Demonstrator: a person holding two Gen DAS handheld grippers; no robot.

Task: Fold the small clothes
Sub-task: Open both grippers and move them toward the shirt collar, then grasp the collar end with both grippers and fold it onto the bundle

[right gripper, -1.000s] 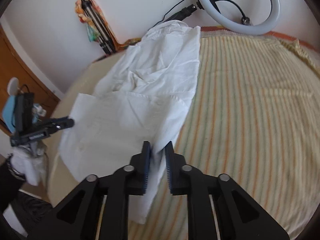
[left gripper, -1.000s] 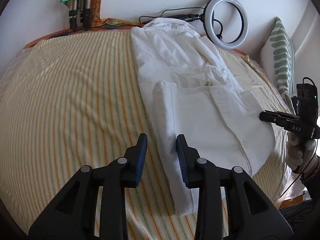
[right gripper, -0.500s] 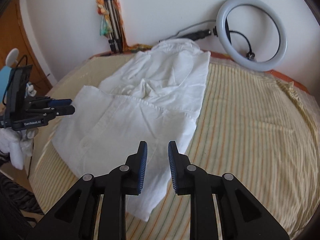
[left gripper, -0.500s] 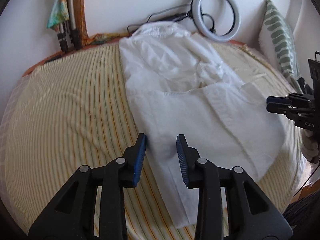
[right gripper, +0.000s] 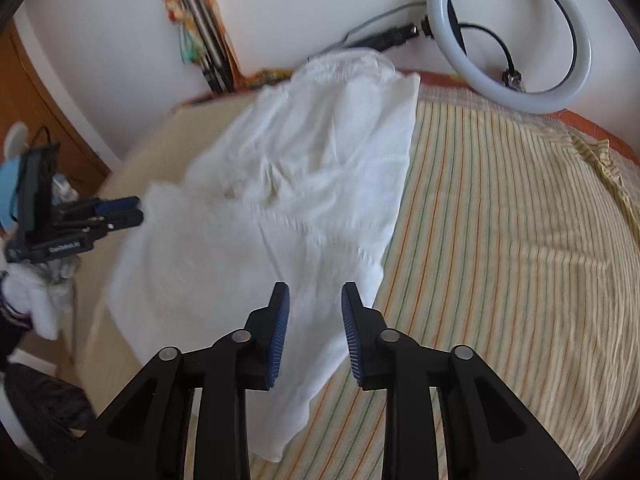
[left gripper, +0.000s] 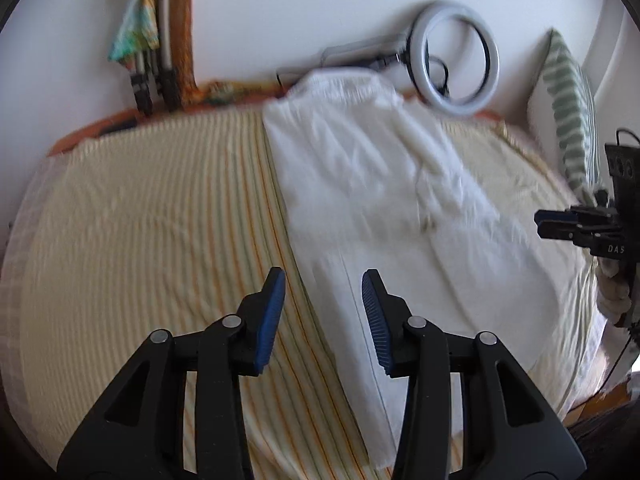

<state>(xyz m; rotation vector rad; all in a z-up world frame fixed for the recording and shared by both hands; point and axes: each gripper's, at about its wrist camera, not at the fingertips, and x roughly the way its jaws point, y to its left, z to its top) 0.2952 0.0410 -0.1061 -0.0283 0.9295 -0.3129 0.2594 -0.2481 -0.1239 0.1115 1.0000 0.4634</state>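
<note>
White shirt (left gripper: 380, 208) seemingly below left claw (left gripper: 323, 284)

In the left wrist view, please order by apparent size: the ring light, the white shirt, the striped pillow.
1. White shirt, clearly largest.
2. Ring light and striped pillow look about alike; I would not rank them.

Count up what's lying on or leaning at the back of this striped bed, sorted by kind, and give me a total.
White garment: 1
Ring light: 1
Striped pillow: 1
Folded tripod: 1
Total: 4
</note>
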